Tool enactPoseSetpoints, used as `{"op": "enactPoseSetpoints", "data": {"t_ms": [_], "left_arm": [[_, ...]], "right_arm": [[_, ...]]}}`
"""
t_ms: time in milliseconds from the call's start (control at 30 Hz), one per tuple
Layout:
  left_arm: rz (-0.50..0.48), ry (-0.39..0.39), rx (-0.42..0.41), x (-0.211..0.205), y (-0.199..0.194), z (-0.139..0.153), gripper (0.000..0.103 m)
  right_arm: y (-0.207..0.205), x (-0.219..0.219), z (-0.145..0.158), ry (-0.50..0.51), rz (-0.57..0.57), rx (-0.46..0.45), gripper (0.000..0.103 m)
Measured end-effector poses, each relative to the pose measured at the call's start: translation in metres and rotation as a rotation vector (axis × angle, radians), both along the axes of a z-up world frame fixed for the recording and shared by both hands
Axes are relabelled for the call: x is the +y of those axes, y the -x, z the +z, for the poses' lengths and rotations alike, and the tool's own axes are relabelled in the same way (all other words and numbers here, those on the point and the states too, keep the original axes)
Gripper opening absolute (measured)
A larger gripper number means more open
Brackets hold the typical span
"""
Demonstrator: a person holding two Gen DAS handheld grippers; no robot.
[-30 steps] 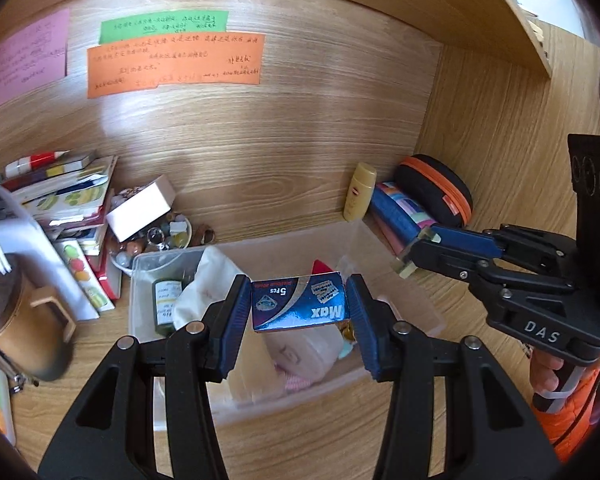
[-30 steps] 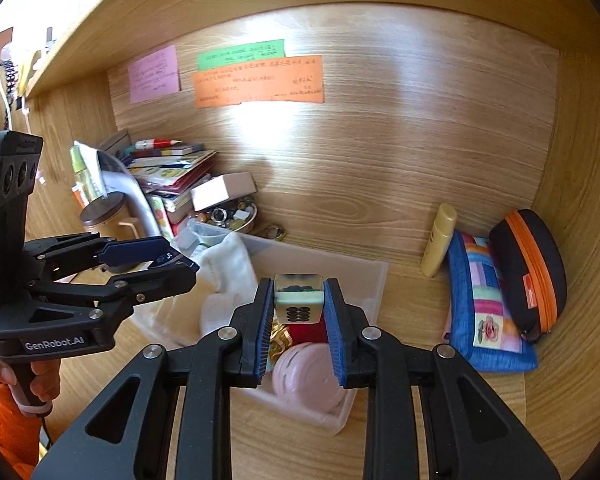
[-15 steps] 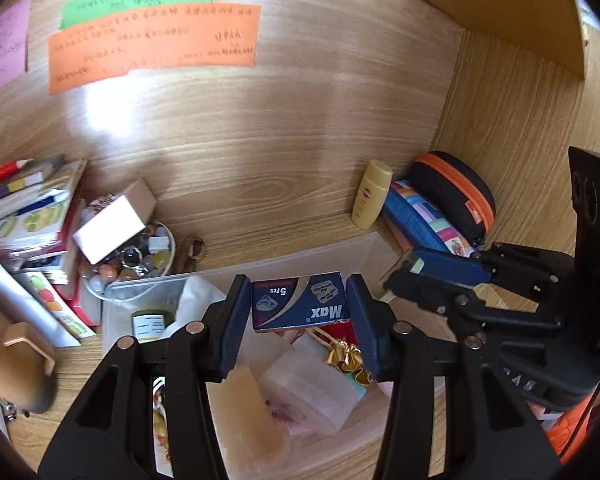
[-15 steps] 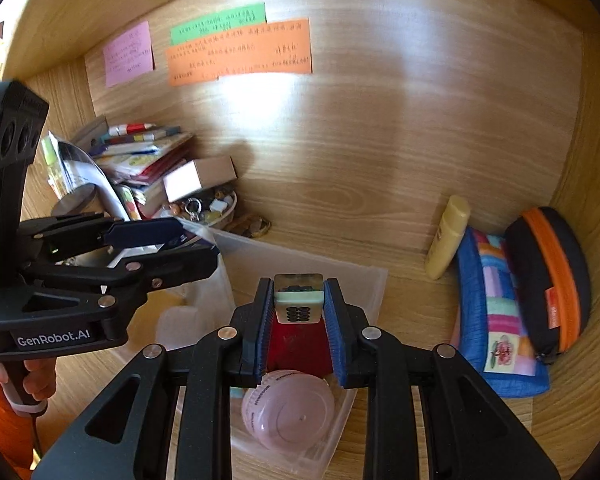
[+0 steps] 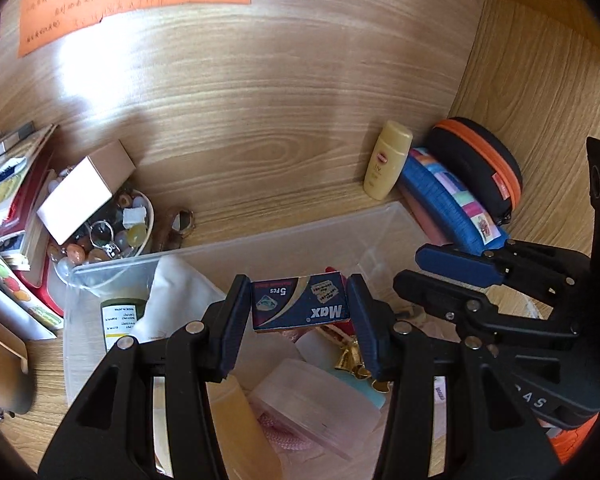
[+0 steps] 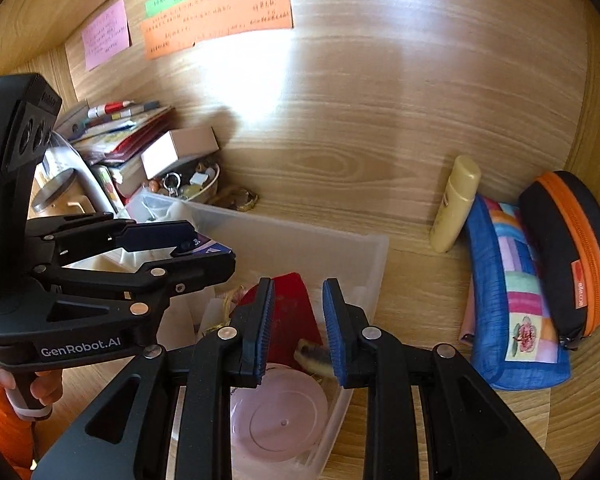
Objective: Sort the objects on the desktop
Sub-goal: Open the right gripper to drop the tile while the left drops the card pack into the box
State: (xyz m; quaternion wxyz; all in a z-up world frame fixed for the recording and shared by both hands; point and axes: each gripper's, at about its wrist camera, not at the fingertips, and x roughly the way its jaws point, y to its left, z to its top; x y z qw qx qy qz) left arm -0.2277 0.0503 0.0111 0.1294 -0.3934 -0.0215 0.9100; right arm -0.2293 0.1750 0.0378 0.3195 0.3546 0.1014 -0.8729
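**Blade box held over the bin, right jaws empty**

At the far left of the tabletop [image 5: 284, 204] a stack of books [image 5: 4, 184] is seen, and just beside it a bowl of trinkets [image 5: 100, 236] with a pale carton [image 5: 84, 192] resting on its rim. Nearer, in the middle, a clear plastic bin [image 5: 260, 240] is placed. A white cloth [image 5: 172, 292] and a green-labelled jar [image 5: 118, 320] are kept at its left end, and a round pink tub [image 6: 280, 420] and a red item [image 6: 296, 312] at its right.

The left gripper [image 5: 300, 320] is held above the bin, its jaws clenched on a blue "Max" blade box [image 5: 300, 304], which is gripped by its short ends and kept level. The right gripper [image 6: 298, 320] is positioned over the bin's right end. Its jaws are released, with nothing held between them. A small yellowish thing [image 6: 312, 354] is seen below them, too blurred to identify.

Against the back wall to the right, a yellow bottle [image 5: 386, 160], a blue patchwork pouch [image 5: 440, 196] and a black case with an orange zip [image 5: 480, 164] are lined up, touching.
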Motion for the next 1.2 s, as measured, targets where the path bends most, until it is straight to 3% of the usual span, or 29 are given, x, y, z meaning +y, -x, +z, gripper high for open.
{"op": "enactPoseSetpoints", "data": {"t_ms": [367, 667, 800, 900, 1033, 1200], "left_arm": [[0.006, 0.019, -0.013, 0.001, 0.0, -0.003, 0.048], [0.03, 0.033, -0.002, -0.003, -0.002, -0.002, 0.055], [0.047, 0.03, 0.006, -0.008, -0.003, 0.0, 0.063], [0.061, 0.019, 0.007, -0.013, -0.004, 0.002, 0.071], [0.066, -0.001, -0.009, -0.018, -0.003, 0.003, 0.074], [0.085, 0.045, -0.003, -0.017, -0.007, 0.007, 0.084]], "right_arm": [[-0.002, -0.006, -0.005, -0.045, 0.002, 0.026, 0.023], [-0.003, -0.004, -0.004, -0.03, 0.007, 0.017, 0.038], [-0.006, -0.002, 0.0, -0.019, -0.003, 0.039, 0.053], [-0.006, 0.001, 0.003, -0.007, -0.006, 0.049, 0.058], [-0.003, 0.003, 0.006, -0.005, -0.029, 0.076, 0.074], [-0.003, 0.005, 0.011, 0.001, -0.026, 0.096, 0.077]]}}
